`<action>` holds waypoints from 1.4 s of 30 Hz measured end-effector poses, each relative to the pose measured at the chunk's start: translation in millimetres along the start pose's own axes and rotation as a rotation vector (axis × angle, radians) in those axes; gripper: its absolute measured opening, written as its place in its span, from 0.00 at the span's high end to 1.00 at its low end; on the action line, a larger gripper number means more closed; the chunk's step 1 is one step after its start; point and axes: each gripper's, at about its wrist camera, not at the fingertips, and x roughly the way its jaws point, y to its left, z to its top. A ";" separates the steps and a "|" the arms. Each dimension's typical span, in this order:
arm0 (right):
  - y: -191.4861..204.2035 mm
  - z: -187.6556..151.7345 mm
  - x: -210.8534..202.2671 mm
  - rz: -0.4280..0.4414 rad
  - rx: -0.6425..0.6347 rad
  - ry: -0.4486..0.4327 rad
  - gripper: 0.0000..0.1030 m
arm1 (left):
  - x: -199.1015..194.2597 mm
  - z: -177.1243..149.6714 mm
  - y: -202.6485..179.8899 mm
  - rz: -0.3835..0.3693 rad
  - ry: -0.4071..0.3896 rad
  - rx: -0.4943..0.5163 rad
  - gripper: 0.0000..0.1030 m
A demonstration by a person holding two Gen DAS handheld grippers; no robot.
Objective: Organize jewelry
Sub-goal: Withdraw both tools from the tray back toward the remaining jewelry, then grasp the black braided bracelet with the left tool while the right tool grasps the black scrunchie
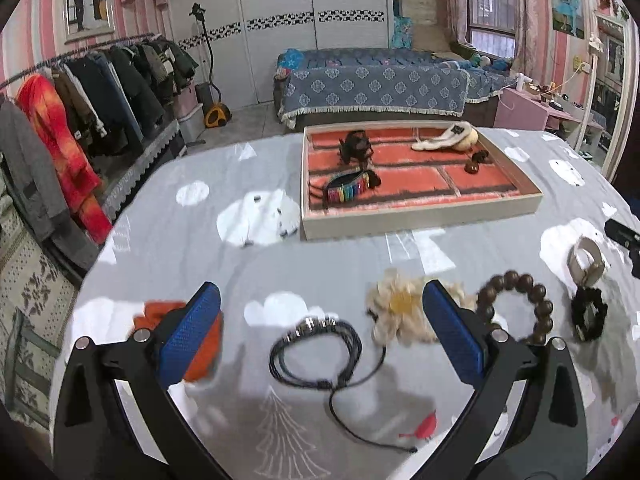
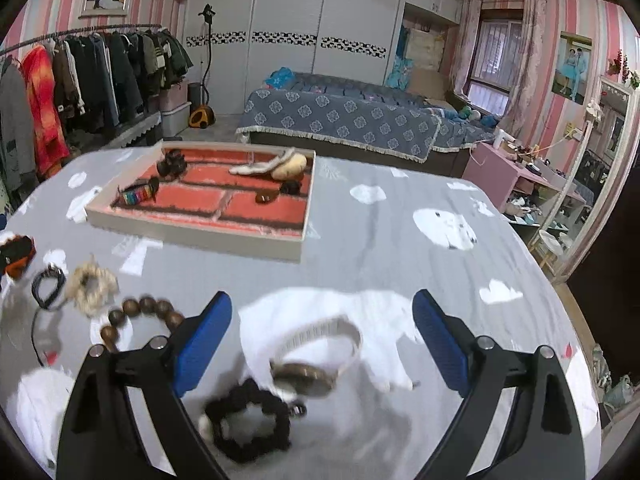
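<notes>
Left wrist view: left gripper (image 1: pixel 320 320) spread wide, straddling the black cord bracelet (image 1: pixel 316 350) at lower centre.
Right gripper (image 2: pixel 322 326) likewise spread over the watch (image 2: pixel 316 354); tray (image 1: pixel 420 224) waits beyond, likely destination.

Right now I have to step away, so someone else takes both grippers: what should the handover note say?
Left gripper: jaws open, empty, above the black cord bracelet.
Right gripper: jaws open, empty, above the watch and black scrunchie.
Done: the tray already holds the rainbow bracelet, a dark hair clip, a cream headband and small brown pieces.
Left on the grey cloth: cord bracelet, orange scrunchie, cream flower scrunchie, wooden bead bracelet, watch, black scrunchie.
</notes>
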 end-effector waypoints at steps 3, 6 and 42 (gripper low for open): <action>-2.4 -14.1 -1.8 -0.008 0.017 0.005 0.13 | 2.9 -10.5 -0.8 0.001 0.007 -0.014 0.05; -1.7 -29.3 -2.8 -0.019 0.014 0.012 0.13 | 8.4 -20.2 1.5 -0.022 0.020 -0.048 0.05; 1.0 -71.6 21.5 -0.019 0.011 0.182 0.23 | 42.8 -53.9 -7.9 -0.062 0.124 -0.014 0.20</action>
